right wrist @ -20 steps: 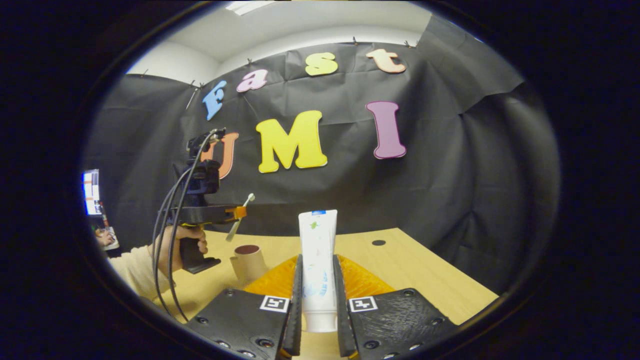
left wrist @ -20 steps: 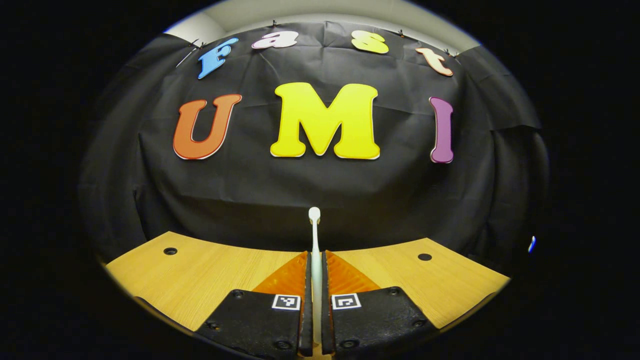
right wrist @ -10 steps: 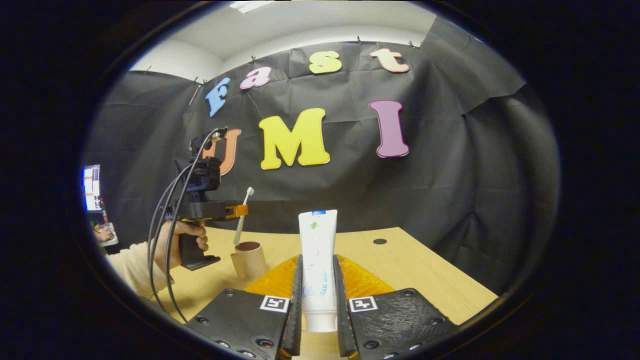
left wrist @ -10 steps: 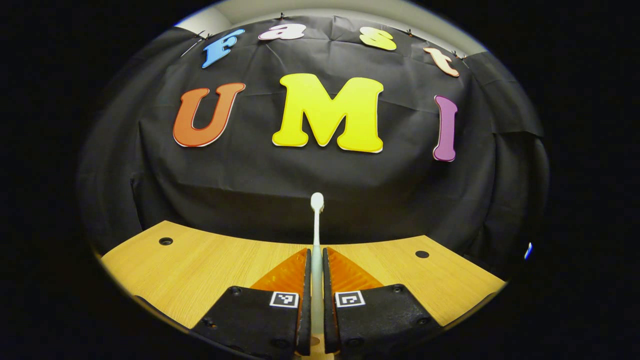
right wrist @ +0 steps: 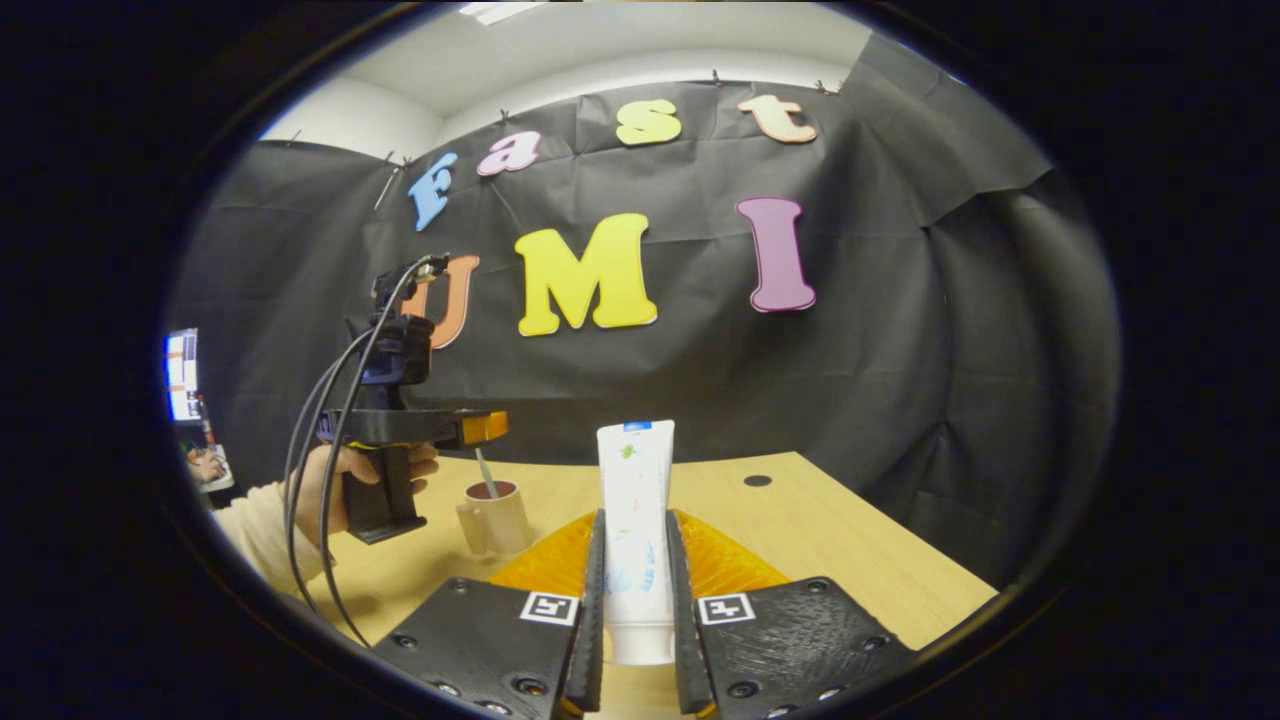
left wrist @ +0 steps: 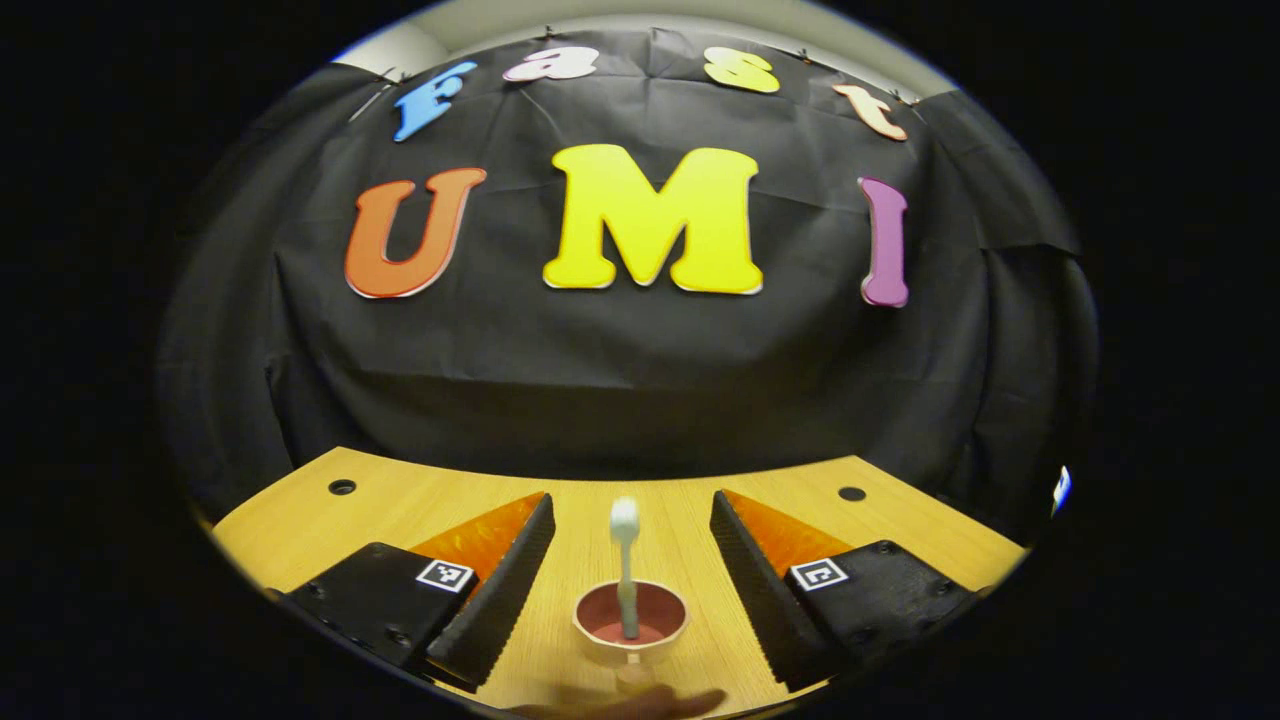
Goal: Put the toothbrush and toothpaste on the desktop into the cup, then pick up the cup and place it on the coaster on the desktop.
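A: Report the left gripper [left wrist: 632, 560].

B: Its jaws stand wide apart, one to each side of the cup [left wrist: 630, 622], and neither finger touches anything. In the right gripper view the left gripper [right wrist: 478, 428] hangs above the cup [right wrist: 493, 517], carried by a hand [right wrist: 345, 478] with a light sleeve behind it.

A: Location of the toothbrush?

B: The toothbrush [left wrist: 625, 566] stands inside the cup, head up, its stem leaning on the rim. In the right gripper view its stem [right wrist: 485, 472] rises at a slant out of the cup opening.

A: And the cup itself?

B: It rests on the wooden desktop [left wrist: 400, 505], directly below the spread jaws.

A: Status of the right gripper [right wrist: 636, 600]?

B: Its jaws are clamped together on the toothpaste [right wrist: 634, 520], both fingers pressing the lower part of the tube. The tube points upright, away from the camera, and sits to the right of the cup, apart from it.

A: The coaster?

B: Cannot be told from these views.
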